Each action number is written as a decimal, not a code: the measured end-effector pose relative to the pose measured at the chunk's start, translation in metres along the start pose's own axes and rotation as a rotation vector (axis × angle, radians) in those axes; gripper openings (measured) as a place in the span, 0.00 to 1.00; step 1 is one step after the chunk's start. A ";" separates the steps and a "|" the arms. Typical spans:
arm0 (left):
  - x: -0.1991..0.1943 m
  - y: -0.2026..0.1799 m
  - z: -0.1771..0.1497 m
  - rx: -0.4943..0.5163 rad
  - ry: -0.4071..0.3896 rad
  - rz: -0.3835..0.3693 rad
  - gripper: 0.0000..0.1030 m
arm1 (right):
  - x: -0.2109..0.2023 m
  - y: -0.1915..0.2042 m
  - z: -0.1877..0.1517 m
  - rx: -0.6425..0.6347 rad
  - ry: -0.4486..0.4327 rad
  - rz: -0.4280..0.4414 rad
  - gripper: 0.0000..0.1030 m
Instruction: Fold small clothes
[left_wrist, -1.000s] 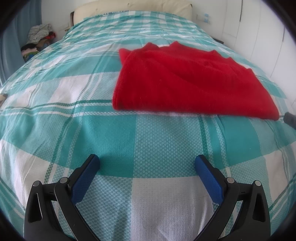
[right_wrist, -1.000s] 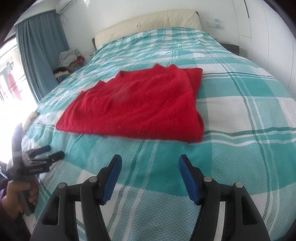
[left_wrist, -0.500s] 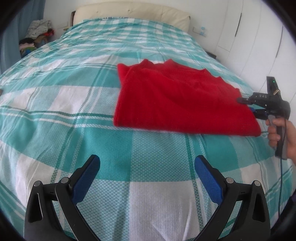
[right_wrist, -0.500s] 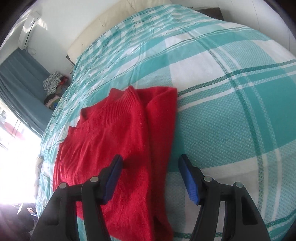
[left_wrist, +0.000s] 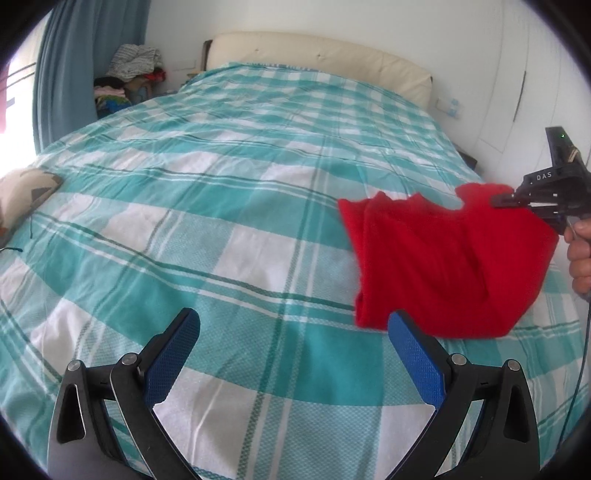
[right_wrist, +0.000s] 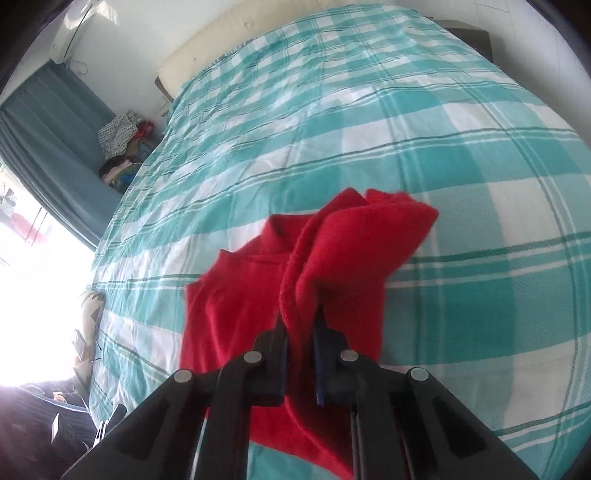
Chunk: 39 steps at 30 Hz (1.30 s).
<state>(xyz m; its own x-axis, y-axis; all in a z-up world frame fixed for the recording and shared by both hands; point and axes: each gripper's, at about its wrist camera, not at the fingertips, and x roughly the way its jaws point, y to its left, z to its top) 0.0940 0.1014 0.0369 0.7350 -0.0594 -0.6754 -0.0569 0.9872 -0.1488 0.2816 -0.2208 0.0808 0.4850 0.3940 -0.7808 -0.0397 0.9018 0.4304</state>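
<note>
The right gripper (right_wrist: 298, 325) is closing its jaws on a fold of the red sweater (right_wrist: 280, 291), with the cloth pinched between the pads and its edge lifted off the checked bedspread (right_wrist: 424, 122). The rest of the sweater appears to lie on the bed, though blur makes this uncertain. The left gripper (left_wrist: 293, 354) hangs wide and empty over the bedspread, just beside the sweater's near corner.

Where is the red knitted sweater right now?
The red knitted sweater lies at the right of the teal checked bedspread, one edge pinched in the closing right hand-held gripper.
</note>
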 end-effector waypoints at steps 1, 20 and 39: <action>0.001 0.006 0.002 -0.011 0.000 0.009 0.99 | 0.011 0.019 0.000 -0.013 0.009 0.005 0.11; 0.001 0.051 0.014 -0.154 0.020 -0.013 0.99 | 0.064 0.123 -0.039 -0.170 0.116 0.155 0.46; 0.009 0.044 0.008 -0.155 0.045 -0.032 0.99 | 0.115 0.133 -0.132 -0.692 0.046 -0.200 0.32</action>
<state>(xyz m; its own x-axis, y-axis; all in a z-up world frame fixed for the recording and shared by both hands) 0.1032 0.1459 0.0297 0.7075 -0.1000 -0.6996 -0.1401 0.9504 -0.2775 0.2168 -0.0321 -0.0111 0.5045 0.2032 -0.8392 -0.5056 0.8574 -0.0963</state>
